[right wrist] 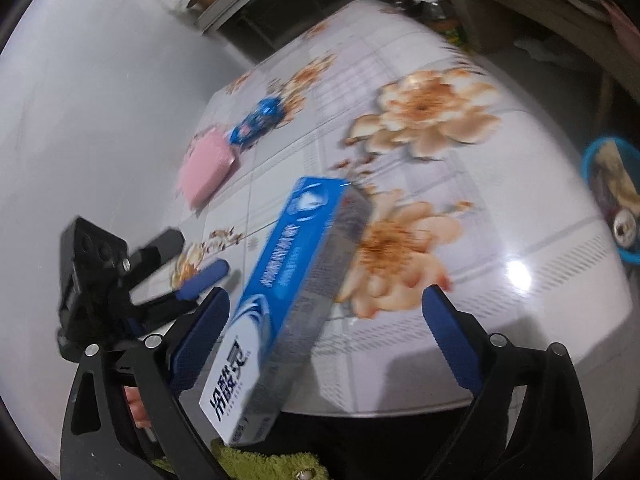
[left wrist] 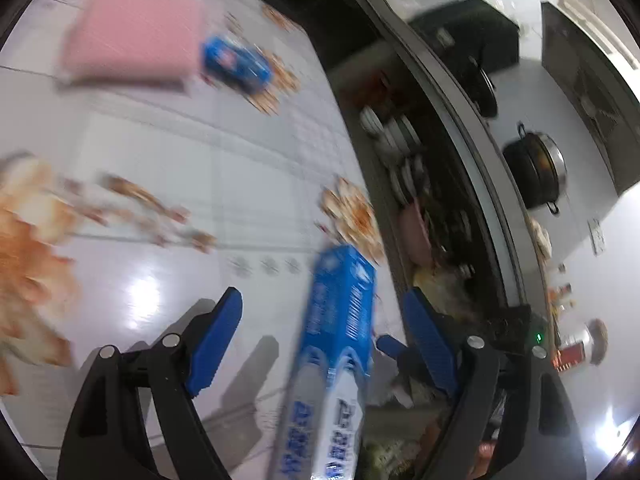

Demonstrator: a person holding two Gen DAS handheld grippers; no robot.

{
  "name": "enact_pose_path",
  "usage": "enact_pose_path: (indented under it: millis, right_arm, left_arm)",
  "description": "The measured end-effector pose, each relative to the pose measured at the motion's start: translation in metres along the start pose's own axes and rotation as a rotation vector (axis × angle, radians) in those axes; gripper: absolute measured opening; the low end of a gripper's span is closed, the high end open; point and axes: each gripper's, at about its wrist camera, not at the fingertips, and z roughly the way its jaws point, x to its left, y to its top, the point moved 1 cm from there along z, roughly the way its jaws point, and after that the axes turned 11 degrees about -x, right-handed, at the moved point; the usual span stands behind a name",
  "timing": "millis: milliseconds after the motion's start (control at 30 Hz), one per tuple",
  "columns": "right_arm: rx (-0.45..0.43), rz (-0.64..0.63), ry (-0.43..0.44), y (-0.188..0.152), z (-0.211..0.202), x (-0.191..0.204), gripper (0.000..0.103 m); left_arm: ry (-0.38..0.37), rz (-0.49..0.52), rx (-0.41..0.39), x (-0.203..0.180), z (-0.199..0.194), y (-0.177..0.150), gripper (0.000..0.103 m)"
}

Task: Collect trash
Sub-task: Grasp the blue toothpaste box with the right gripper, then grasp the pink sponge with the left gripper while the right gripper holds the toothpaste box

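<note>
A long blue and white toothpaste box [left wrist: 340, 340] [right wrist: 292, 280] slants across the near edge of the flowered table [right wrist: 460, 280]. In the left wrist view my left gripper [left wrist: 324, 296] is open, with the box between its blue fingers and a gap on both sides. My right gripper [right wrist: 326, 294] is open wide around the same box. The box lies close against its left finger [right wrist: 200, 340] and far from the right one. I cannot tell what holds the box up. A small blue wrapper [left wrist: 236, 62] [right wrist: 258, 120] lies further back.
A pink pad [left wrist: 132, 36] [right wrist: 204, 168] lies next to the blue wrapper. A blue basket [right wrist: 592, 156] holding a can and other trash stands off the table's right side. A green cloth [right wrist: 272, 464] is at the bottom edge. Shelves with dishes [left wrist: 392, 140] stand beyond the table.
</note>
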Motion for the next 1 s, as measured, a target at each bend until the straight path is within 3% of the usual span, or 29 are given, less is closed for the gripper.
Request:
enact_pose_path:
  millis: [233, 400, 567, 867, 1000]
  right_arm:
    - [0.031, -0.254, -0.120, -0.023, 0.032, 0.050, 0.095]
    - [0.022, -0.348, -0.167, -0.032, 0.037, 0.057, 0.095]
    - [0.008, -0.358, -0.189, -0.027, 0.034, 0.052, 0.074]
    - [-0.024, -0.309, -0.224, -0.006, 0.026, 0.032, 0.050]
    - [-0.046, -0.282, -0.240, 0.003, 0.025, 0.019, 0.047]
  left_arm:
    - [0.090, -0.015, -0.107, 0.023, -0.034, 0.019, 0.081]
    - [0.127, -0.011, -0.128, 0.030, -0.041, 0.022, 0.081]
    - [0.154, 0.010, -0.149, 0.030, -0.044, 0.025, 0.081]
    - [0.201, 0.061, -0.197, 0.025, -0.047, 0.053, 0.081]
    - [0.256, 0.106, -0.243, 0.022, -0.046, 0.080, 0.084]
